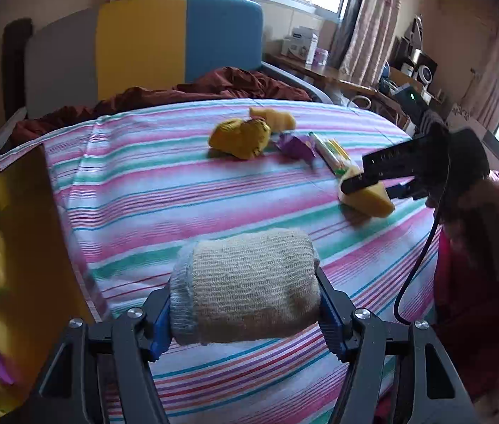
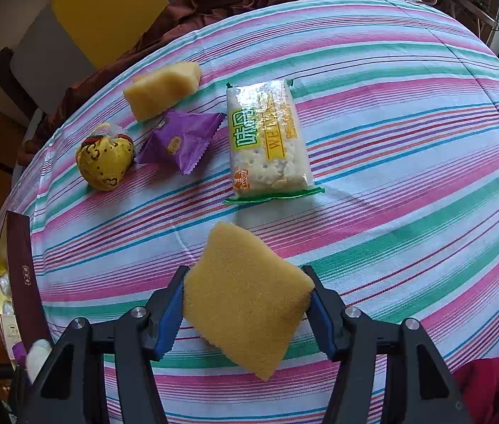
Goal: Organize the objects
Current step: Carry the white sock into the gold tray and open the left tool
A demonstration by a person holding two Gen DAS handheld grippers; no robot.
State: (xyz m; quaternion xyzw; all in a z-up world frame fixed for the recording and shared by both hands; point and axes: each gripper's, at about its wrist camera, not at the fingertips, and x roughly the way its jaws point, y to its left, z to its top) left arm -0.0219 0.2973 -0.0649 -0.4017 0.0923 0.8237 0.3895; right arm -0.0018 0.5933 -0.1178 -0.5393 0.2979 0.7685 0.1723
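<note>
Step in hand: transfer to the yellow box [image 1: 30,219], probably. Above the striped sheet [image 2: 408,113], the left gripper [image 1: 245,302] is clamped on a rolled beige sock [image 1: 245,286] beside the box; the right gripper [image 2: 245,300] pinches a porous yellow sponge [image 2: 245,296], farther off. Next: carry over, release.
</note>
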